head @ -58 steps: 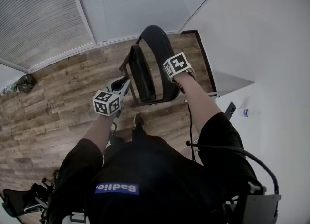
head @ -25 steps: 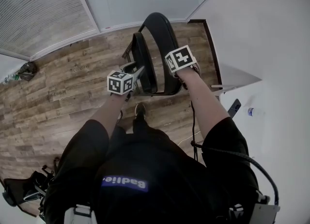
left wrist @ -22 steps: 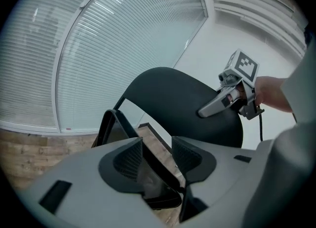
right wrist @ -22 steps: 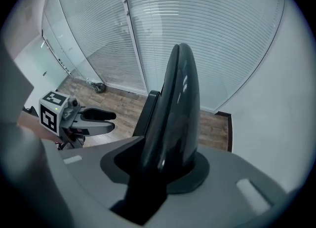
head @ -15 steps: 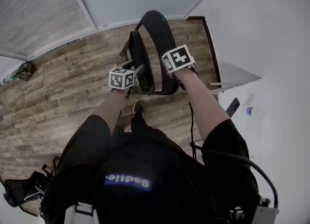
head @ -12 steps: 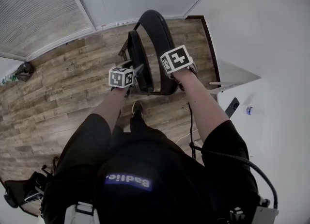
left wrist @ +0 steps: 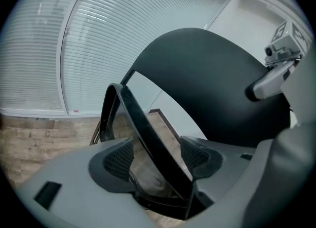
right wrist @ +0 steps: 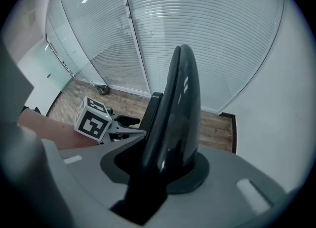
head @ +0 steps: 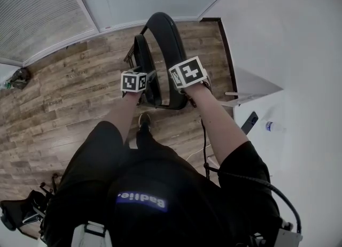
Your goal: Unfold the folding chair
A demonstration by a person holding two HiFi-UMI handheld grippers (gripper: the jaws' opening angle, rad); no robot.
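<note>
A black folding chair stands on the wood floor with its seat (head: pixel 141 61) folded up close against the curved backrest (head: pixel 164 35). My right gripper (right wrist: pixel 165 172) is shut on the top edge of the backrest (right wrist: pixel 175 108); its marker cube (head: pixel 187 71) shows in the head view. My left gripper (left wrist: pixel 158 158) has just been opening its jaws. The thin front edge of the seat (left wrist: pixel 143 128) runs between its pads (left wrist: pixel 119 159), nearer the right-hand one, and they do not press it. In the head view the left gripper (head: pixel 150 77) sits at the seat's near edge.
Windows with blinds (head: pixel 43 10) close the far side and a white wall (head: pixel 288 32) the right. A white table (head: pixel 251 88) at the right bears a dark phone (head: pixel 249 123) and a small bottle (head: pixel 272 126). A dark bag (head: pixel 18 76) lies far left, and gear (head: pixel 18 216) sits at lower left.
My left gripper has come in from the left of the chair and sunk onto the seat's edge. The right gripper has kept its hold on the backrest.
</note>
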